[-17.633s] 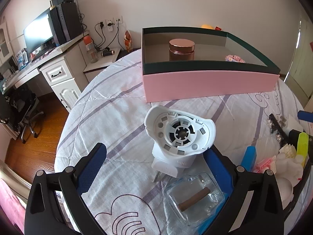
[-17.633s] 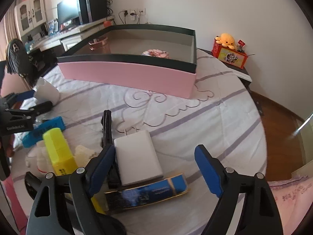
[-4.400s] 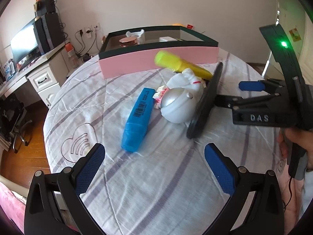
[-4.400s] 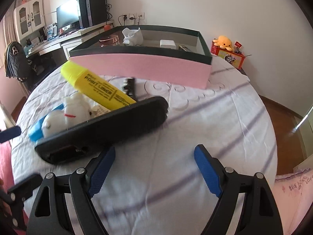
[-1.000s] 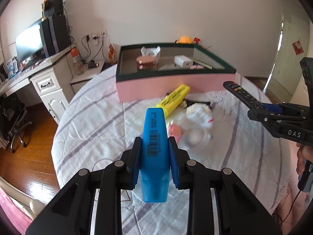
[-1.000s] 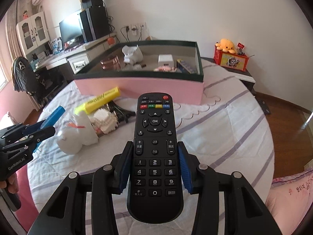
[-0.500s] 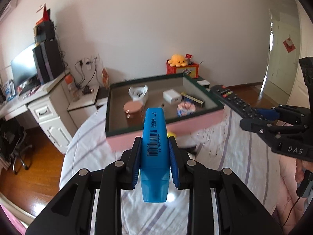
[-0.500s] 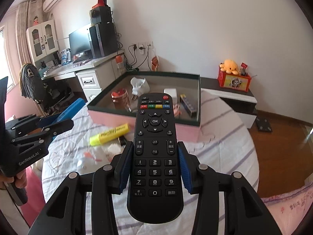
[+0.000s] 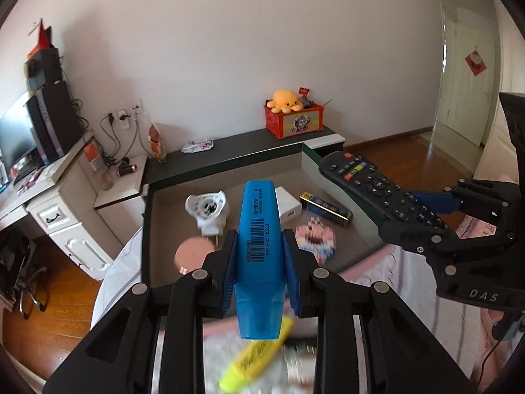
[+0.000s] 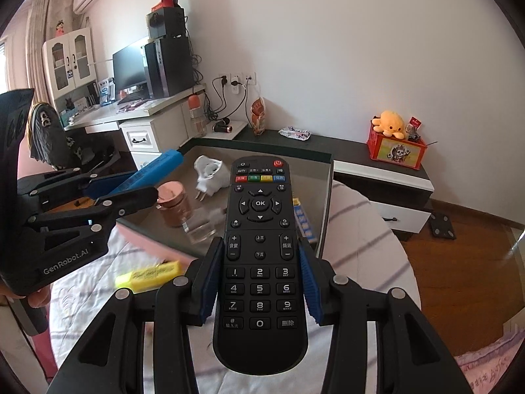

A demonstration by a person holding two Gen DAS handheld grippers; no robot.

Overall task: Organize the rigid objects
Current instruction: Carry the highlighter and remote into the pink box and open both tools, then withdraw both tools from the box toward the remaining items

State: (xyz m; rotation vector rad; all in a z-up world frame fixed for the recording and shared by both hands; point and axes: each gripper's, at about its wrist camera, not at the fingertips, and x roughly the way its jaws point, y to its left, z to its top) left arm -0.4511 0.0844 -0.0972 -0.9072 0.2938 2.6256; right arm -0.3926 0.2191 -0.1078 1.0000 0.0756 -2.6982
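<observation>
Blue highlighter lengthwise toward box

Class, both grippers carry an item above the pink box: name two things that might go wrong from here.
1. The black remote control and the blue highlighter hang close above the pink box; the grippers may collide.
2. A dropped blue highlighter might strike the copper-lidded jar or the white plug-in device below.

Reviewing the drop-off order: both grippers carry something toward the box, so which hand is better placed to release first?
Probably left: the blue highlighter in the left gripper sits over the box interior, while the remote in the right gripper hangs nearer its edge.
</observation>
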